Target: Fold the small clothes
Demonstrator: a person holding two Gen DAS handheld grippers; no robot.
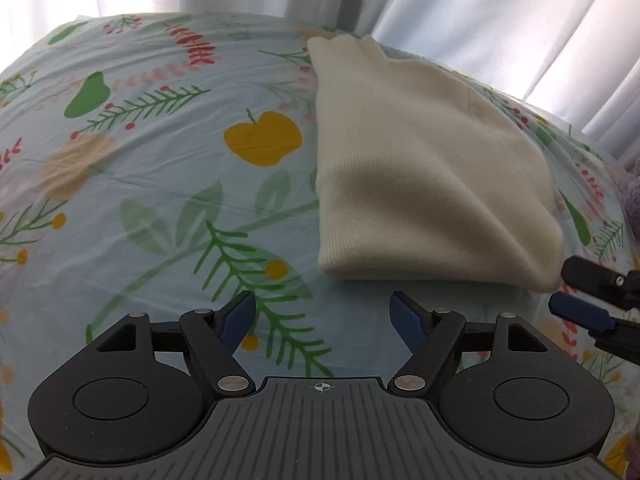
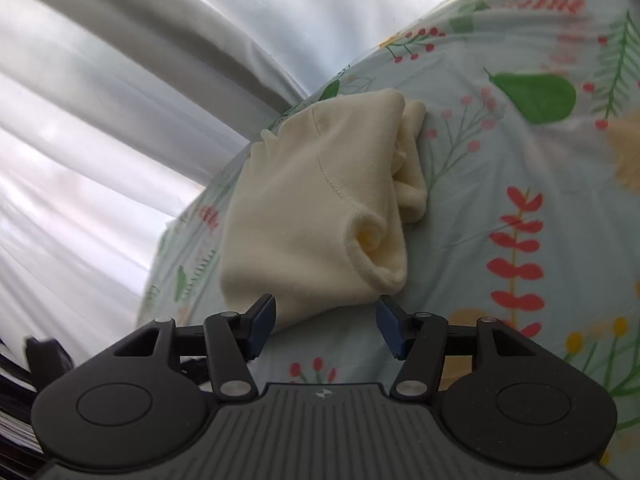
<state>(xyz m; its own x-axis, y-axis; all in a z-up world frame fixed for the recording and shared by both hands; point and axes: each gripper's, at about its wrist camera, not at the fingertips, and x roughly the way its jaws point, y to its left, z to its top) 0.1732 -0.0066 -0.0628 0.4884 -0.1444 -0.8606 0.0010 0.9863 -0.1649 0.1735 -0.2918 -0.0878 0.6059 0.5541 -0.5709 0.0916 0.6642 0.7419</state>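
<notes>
A folded cream knit garment (image 1: 420,168) lies on a pale blue floral bedsheet (image 1: 160,200). My left gripper (image 1: 322,308) stands open just short of the garment's near folded edge, with only sheet between its blue pads. At the right edge of the left wrist view, my right gripper (image 1: 564,294) reaches in beside the garment's near right corner. In the right wrist view the garment (image 2: 312,200) shows a sleeve opening and stacked layers. There my right gripper (image 2: 326,312) is open; the garment's near corner lies between its tips, and the pads do not press on it.
White curtains (image 1: 480,20) hang close behind the bed's far edge and fill the left of the right wrist view (image 2: 100,120). A purple fuzzy thing (image 1: 632,208) sits at the bed's right edge. The sheet (image 2: 520,220) stretches wide beside the garment.
</notes>
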